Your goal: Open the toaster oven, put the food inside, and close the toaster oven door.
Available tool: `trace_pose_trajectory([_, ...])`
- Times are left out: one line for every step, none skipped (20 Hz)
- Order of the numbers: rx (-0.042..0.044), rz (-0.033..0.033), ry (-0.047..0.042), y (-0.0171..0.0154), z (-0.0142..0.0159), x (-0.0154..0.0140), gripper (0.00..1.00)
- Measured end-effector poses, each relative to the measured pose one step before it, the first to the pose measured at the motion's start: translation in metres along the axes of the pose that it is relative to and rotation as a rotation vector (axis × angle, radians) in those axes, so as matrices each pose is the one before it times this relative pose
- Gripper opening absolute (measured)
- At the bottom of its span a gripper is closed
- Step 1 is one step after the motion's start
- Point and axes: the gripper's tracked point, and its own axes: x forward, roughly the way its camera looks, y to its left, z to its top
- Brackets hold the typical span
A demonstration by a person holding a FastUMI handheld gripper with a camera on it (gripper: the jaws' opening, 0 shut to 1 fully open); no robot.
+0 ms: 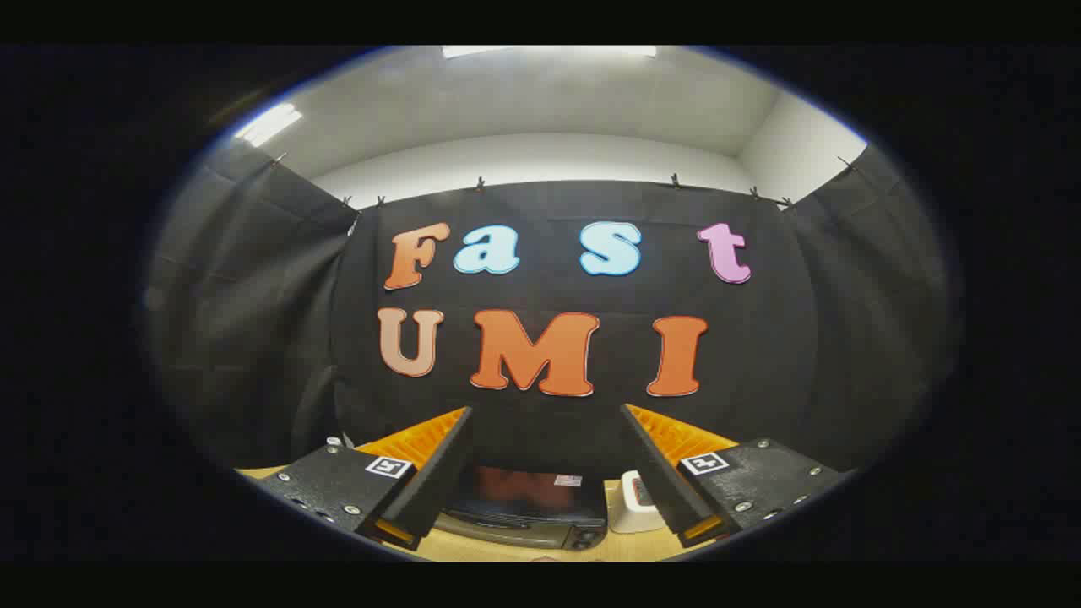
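Tongs [545, 414] gape empty — toaster oven [528, 507] lies broadside beyond.

Recording booth, black cloth walls [253, 279] clipped up, white ceiling [540, 101] with strip lights, wooden table [507, 551]

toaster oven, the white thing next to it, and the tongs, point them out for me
dark metal toaster oven [528, 511], gripper view, on its front door
small white container [632, 507], gripper view, on its side wall
tongs [545, 414], gripper view, midway between the open fingertips
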Motion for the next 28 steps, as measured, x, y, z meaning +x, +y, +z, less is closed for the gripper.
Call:
trace_pose_trajectory([0.00442, -0.00402, 0.00339, -0.00211, -0.00090, -0.00087, 0.99])
trace_pose_trajectory([0.00544, -0.00420, 0.00222, -0.00115, -0.00028, 0.00140, 0.99])
trace_pose_trajectory([0.00572, -0.00380, 0.00312, -0.00068, -0.00064, 0.00074, 1.00])
trace_pose_trajectory([0.00525, 0.00028, 0.00438, 0.00034, -0.00149, 0.00153, 1.00])
trace_pose_trajectory([0.00351, -0.00115, 0.00338, 0.00038, -0.00082, 0.00029, 1.00])
trace_pose_trajectory([0.00146, -0.00077, 0.00532, -0.00062, -0.00088, 0.00099, 1.00])
trace_pose_trajectory([0.00009, 0.00038, 0.00320, -0.00039, -0.00102, -0.00069, 0.99])
trace_pose_trajectory([-0.00207, 0.00103, 0.00334, 0.00100, -0.00072, 0.00090, 1.00])
trace_pose_trajectory([-0.00331, 0.00098, 0.00128, 0.00065, -0.00147, -0.00056, 1.00])
trace_pose_trajectory([-0.00611, 0.00000, 0.00029, 0.00077, -0.00047, 0.00067, 0.99])
trace_pose_trajectory([-0.00539, 0.00115, 0.00108, 0.00116, -0.00078, -0.00025, 1.00])
trace_pose_trajectory([-0.00289, 0.00198, 0.00160, 0.00062, -0.00109, 0.00084, 1.00])
trace_pose_trajectory([-0.00001, 0.00253, 0.00368, 0.00037, -0.00140, 0.00126, 0.99])
trace_pose_trajectory([0.00093, 0.00182, 0.00317, 0.00142, -0.00139, -0.00076, 0.99])
trace_pose_trajectory([0.00154, 0.00108, 0.00255, 0.00008, -0.00060, 0.00075, 0.99])
trace_pose_trajectory([0.00103, 0.00076, 0.00195, 0.00091, -0.00125, 0.00057, 1.00])
trace_pose_trajectory([0.00000, -0.00196, 0.00216, -0.00034, -0.00137, 0.00082, 1.00])
trace_pose_trajectory([-0.00005, -0.00194, 0.00508, -0.00014, -0.00223, 0.00150, 1.00])
trace_pose_trajectory([0.00123, -0.00170, 0.00586, 0.00022, -0.00257, 0.00167, 1.00])
trace_pose_trajectory([0.00266, -0.00092, 0.00714, -0.00043, -0.00308, -0.00073, 1.00])
trace_pose_trajectory([0.00334, 0.00001, 0.00719, 0.00002, -0.00404, 0.00184, 1.00])
trace_pose_trajectory([0.00308, -0.00094, 0.01074, 0.00062, -0.00498, 0.00134, 1.00])
trace_pose_trajectory([0.00370, 0.00008, 0.01186, 0.00096, -0.00532, 0.00269, 1.00])
trace_pose_trajectory([0.00339, -0.00024, 0.01308, 0.00040, -0.00679, 0.00213, 1.00])
trace_pose_trajectory([0.00246, 0.00052, 0.01476, 0.00012, -0.00651, 0.00288, 1.00])
trace_pose_trajectory([0.00135, 0.00254, 0.01403, 0.00118, -0.00771, 0.00305, 0.99])
trace_pose_trajectory([-0.00092, 0.00250, 0.01757, 0.00288, -0.00827, 0.00522, 0.99])
trace_pose_trajectory([-0.00361, 0.00506, 0.01764, 0.00217, -0.01053, 0.00417, 1.00])
